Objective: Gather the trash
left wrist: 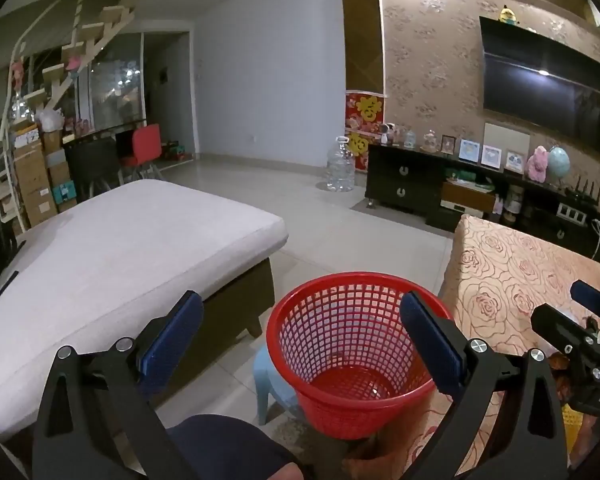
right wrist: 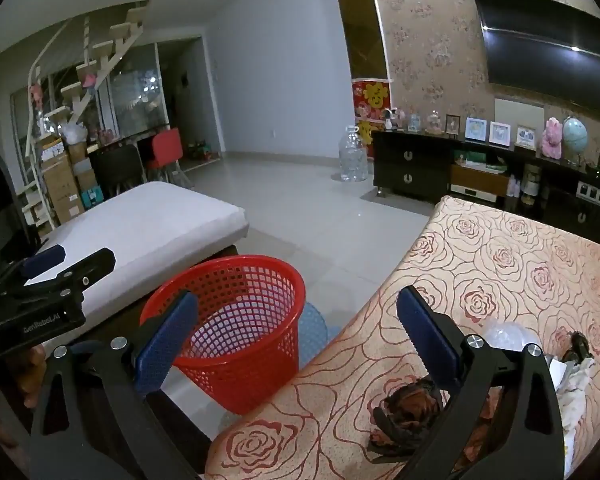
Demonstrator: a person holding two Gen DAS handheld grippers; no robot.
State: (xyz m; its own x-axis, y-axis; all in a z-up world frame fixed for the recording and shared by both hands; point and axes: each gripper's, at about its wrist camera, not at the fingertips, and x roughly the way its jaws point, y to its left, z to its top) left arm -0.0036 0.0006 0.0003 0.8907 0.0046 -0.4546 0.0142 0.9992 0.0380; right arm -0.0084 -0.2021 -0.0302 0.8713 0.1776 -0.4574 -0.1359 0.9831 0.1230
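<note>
Both grippers, left gripper [left wrist: 300,344] and right gripper [right wrist: 298,344], spread wide, holding nothing. Trash pile [right wrist: 408,412] lies at tablecloth [right wrist: 500,264] near edge; red mesh basket [right wrist: 236,320] stands beside it on the floor, ready to receive.

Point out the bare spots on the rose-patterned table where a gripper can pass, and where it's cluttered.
The rose-patterned tablecloth lies bare across its far half and along the edge beside the red mesh basket. The near right corner is crowded: a dark crumpled wrapper, a clear plastic piece and white crumpled paper cluster there.
</note>
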